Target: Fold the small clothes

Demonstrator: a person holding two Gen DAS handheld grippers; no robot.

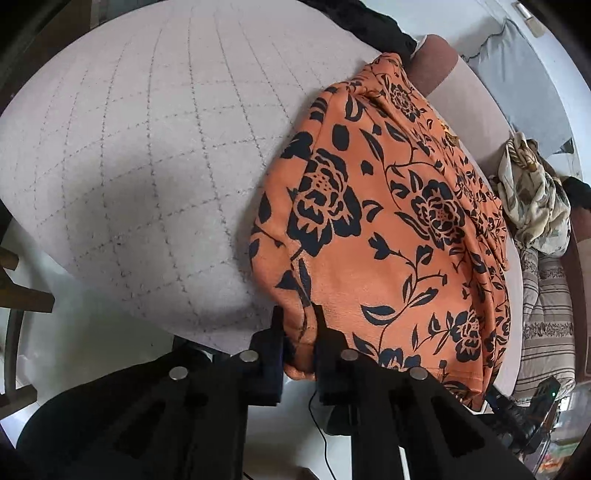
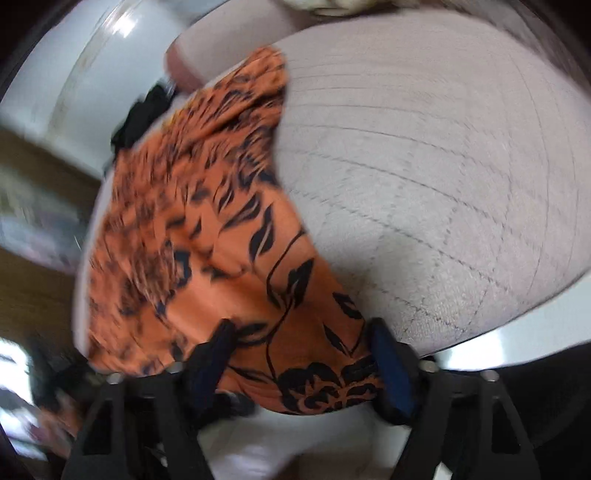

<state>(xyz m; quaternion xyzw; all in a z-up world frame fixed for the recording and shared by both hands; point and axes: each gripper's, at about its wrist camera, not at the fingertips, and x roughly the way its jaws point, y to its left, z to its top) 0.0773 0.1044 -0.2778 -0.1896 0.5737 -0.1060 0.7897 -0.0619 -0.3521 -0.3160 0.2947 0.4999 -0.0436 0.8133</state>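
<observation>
Left gripper: the left gripper (image 1: 298,325) is angled steeply down at the near edge of the bed, jaws drawn in tight and pinching a bunched corner of the orange floral garment (image 1: 399,229) between them.
Right gripper: the right gripper (image 2: 301,332) is tipped down too, its picture smeared with blur. Its fingers (image 2: 388,354) stand about half spread, one on each side of the garment's (image 2: 207,240) near hem. The cloth lies in the gap; whether the pads press on it, I cannot tell.
Garment, place: it is spread on the pale quilted bed cover (image 1: 147,155), along one side of it, with the near hem hanging just over the bed's front edge.
Garment, long axis: it runs from the grippers' edge away toward the far side of the bed, narrowing to a far tip near a brown cushion (image 1: 432,62).
Neighbours: a dark cloth (image 1: 373,26) sits at the far tip. A cream patterned cloth (image 1: 532,192) lies heaped off to the side, apart from the garment.
</observation>
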